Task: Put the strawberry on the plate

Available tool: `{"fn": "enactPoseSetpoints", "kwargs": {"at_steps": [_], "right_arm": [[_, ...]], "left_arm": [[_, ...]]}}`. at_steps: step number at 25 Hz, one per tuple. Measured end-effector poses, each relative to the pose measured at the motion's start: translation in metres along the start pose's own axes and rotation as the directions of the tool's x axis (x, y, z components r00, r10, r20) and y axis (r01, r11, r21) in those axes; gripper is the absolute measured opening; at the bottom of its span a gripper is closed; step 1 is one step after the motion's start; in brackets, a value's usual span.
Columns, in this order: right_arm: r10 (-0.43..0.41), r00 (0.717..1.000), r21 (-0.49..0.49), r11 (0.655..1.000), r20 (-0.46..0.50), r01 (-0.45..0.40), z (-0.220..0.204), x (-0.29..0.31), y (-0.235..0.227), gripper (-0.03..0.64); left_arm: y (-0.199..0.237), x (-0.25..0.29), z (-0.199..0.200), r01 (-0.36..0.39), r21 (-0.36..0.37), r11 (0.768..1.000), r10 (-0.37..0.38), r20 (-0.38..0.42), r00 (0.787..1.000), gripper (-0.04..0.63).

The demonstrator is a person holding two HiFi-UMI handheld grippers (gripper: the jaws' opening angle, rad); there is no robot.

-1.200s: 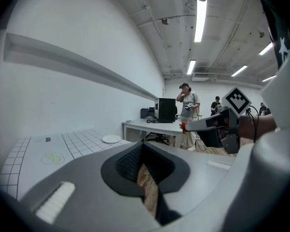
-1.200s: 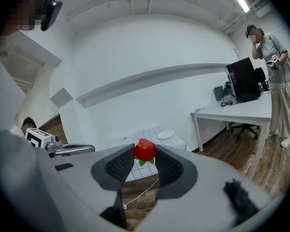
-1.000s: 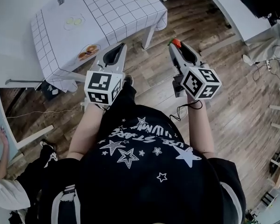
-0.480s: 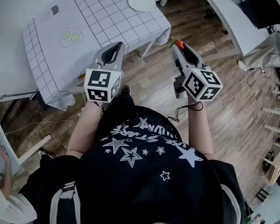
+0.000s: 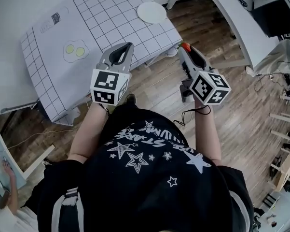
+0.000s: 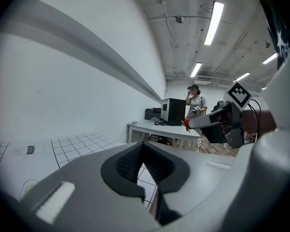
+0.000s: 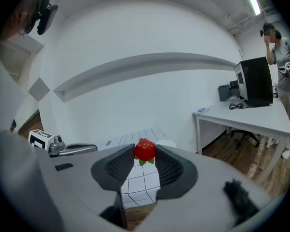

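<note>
A red strawberry (image 7: 145, 150) with green leaves sits pinched between the tips of my right gripper (image 7: 145, 154), which is shut on it. In the head view the strawberry (image 5: 184, 45) shows at the tip of the right gripper (image 5: 185, 48), held over the wooden floor just right of the table's corner. The white plate (image 5: 152, 12) lies on the grid-patterned tablecloth near that corner, beyond the gripper. My left gripper (image 5: 126, 46) hangs over the table's near edge, jaws shut with nothing between them (image 6: 143, 147).
The table (image 5: 111, 21) has a white grid cloth carrying a fried-egg toy (image 5: 75, 50). A long white desk (image 5: 231, 18) stands at the right with a dark box (image 5: 275, 11) on it. Another person (image 6: 195, 100) stands far back.
The table and plate have come closer and shifted right in the head view. Both grippers now sit nearer the table's edge. The strawberry stays gripped.
</note>
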State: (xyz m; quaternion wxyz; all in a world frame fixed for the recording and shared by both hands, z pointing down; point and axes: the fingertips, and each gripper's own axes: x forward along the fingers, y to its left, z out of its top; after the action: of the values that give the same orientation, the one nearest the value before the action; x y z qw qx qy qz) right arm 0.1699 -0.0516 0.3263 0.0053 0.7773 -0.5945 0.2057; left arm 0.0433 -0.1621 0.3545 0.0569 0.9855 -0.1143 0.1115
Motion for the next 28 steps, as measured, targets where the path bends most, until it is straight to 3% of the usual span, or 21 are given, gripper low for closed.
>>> {"fn": "enactPoseSetpoints", "kwargs": {"at_steps": [16, 28], "right_arm": [[0.008, 0.998, 0.013, 1.000, -0.055, -0.007, -0.007, 0.052, -0.014, 0.143], [0.161, 0.983, 0.002, 0.987, -0.089, -0.161, 0.021, 0.139, -0.056, 0.143]], "left_arm": [[0.031, 0.030, -0.012, 0.020, -0.016, 1.000, -0.021, -0.036, 0.999, 0.009], [0.056, 0.085, -0.004, -0.114, -0.035, 0.993, 0.111, -0.081, 0.991, 0.009]]}}
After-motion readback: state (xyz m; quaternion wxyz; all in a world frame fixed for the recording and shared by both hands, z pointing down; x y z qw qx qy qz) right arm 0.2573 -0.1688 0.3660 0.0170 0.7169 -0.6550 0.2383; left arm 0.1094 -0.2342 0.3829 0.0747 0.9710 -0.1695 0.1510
